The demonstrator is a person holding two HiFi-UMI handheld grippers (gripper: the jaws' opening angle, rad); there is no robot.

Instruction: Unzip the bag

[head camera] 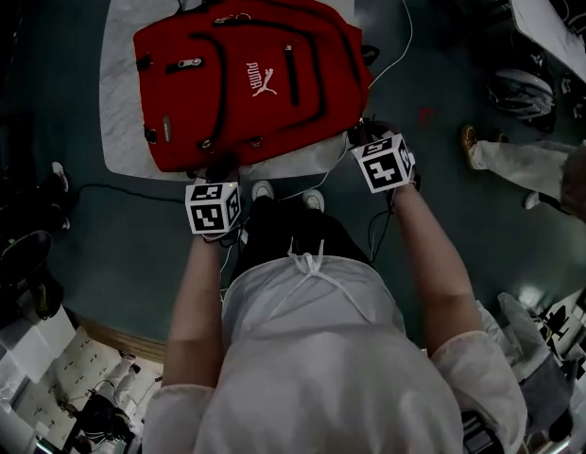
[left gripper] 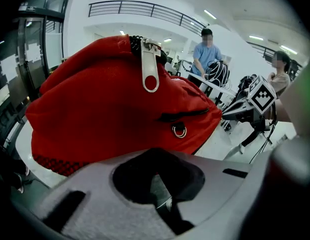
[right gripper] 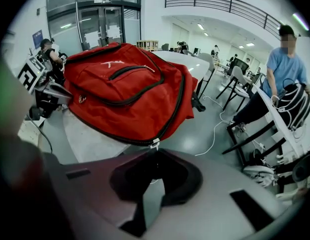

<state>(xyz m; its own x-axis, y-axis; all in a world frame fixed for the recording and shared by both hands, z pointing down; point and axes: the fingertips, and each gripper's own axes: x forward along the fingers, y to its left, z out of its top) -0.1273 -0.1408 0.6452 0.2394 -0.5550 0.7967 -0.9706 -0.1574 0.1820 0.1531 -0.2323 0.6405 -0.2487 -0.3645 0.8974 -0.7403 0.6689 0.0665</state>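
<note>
Bag (head camera: 246, 74) lies flat on the worktop (head camera: 123, 64). Right tongs (right gripper: 152, 199), slightly parted and empty, line up with the mid-frame zip pull (right gripper: 154, 144). Left tongs (left gripper: 162, 194), likewise parted, wait at its edge, probably to brace it.

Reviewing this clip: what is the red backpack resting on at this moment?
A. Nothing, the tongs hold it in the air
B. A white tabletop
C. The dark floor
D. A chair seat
B: the head view shows the red backpack lying flat on a white tabletop, with the dark floor visible around the table's edges.
</note>
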